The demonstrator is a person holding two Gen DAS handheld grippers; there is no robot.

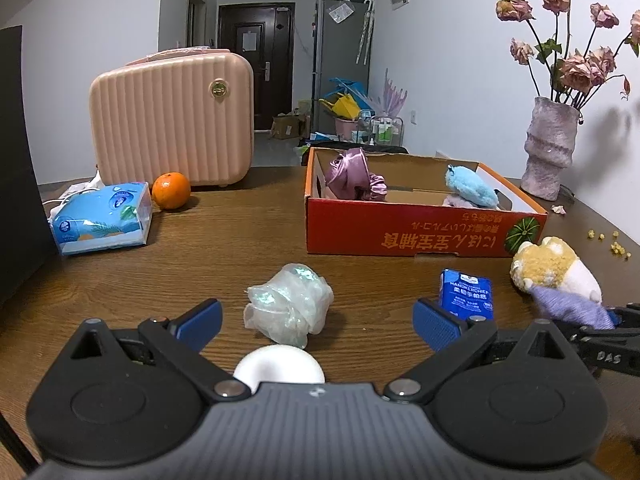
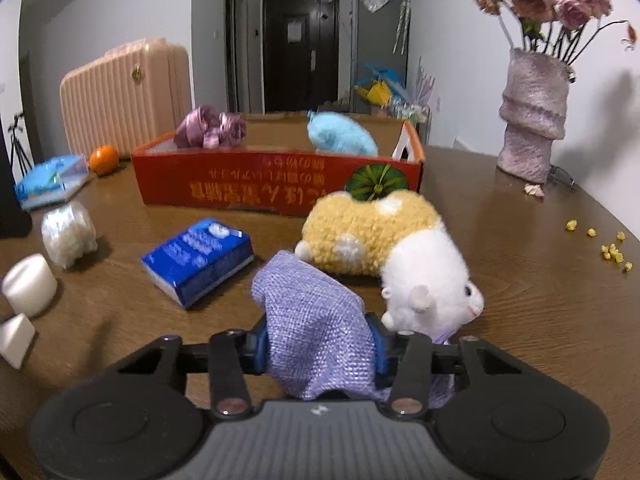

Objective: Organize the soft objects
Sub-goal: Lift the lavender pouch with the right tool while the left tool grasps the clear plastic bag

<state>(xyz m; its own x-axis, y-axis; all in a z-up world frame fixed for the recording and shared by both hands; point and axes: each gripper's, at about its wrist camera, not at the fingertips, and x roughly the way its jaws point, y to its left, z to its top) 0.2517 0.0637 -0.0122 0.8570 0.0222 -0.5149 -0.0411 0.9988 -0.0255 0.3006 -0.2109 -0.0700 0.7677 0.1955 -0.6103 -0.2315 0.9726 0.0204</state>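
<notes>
Right hand-held gripper (image 2: pixel 318 350) pinching purple cloth (image 2: pixel 312 320), open table (image 2: pixel 520 300) rightward

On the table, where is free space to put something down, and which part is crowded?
Bare wood lies between the tissue pack, the orange and the red box, and right of the plush toy. It is crowded around the blue handkerchief packet and crumpled plastic.

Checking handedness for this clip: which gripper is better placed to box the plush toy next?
Right. The right gripper is clamped on the plush toy by its purple cloth; the left gripper is open near the plastic wad.
</notes>
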